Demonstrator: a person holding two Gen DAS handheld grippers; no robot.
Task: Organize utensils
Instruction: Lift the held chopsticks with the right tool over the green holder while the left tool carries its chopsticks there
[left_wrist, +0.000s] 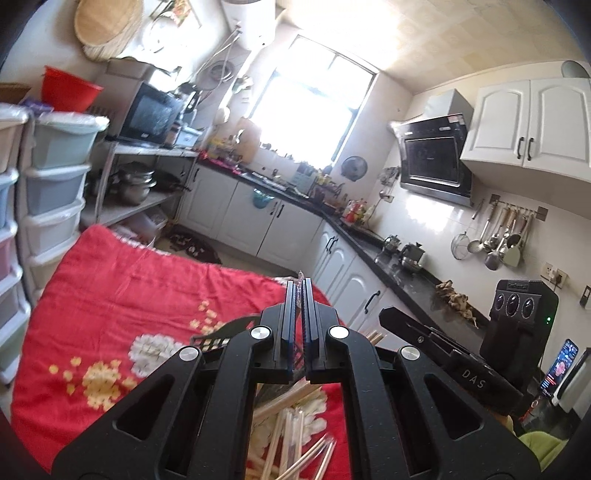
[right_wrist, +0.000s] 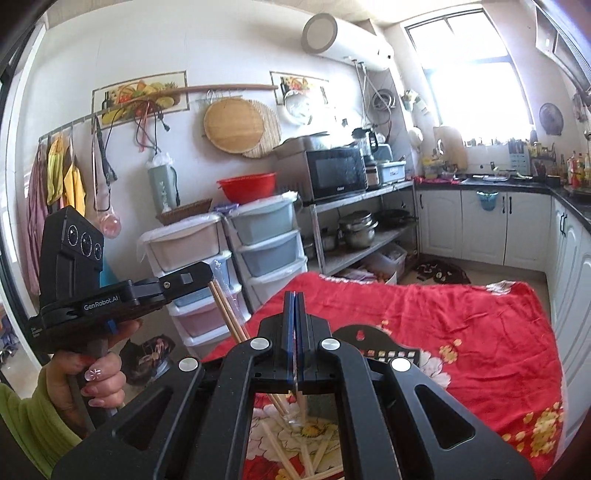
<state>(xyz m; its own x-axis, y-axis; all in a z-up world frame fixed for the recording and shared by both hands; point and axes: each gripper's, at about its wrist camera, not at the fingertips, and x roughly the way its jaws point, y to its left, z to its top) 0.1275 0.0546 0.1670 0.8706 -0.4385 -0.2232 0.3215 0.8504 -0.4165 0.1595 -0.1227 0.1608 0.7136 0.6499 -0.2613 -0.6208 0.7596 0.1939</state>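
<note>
Left tool: jaws pressed together. A clear wrapper tip pokes out just past them, so I judge it is pinching one end of the wrapped chopsticks.
Right tool: jaws are together with no gap showing. I cannot tell whether anything is caught between them.
Key relation: seen from the right tool, the wrapped chopsticks lie to its left. They start at the tip of the left tool and slant down towards the right tool, passing under its body.
Long axis: a steep diagonal. The high end is at the left tool, and the low end is out of sight beneath the right tool's jaws.
Nearer tool: the left one, which already touches the pair. The right tool is just beside the lower stretch.
Loose chopsticks: a jumbled heap directly below both tools on the red blanket, pointing every which way.
Black tray: flat on the blanket just ahead of the right tool and a little to its right. It is ahead and left of the left tool.
Next move, as I judge it: the right tool would need to open and take the lower part of the pair along that diagonal. The wrapper could then be pulled off, or the pair carried ahead to the tray.
Risk: the slick wrapper may slip from the left tool's pinch.
</note>
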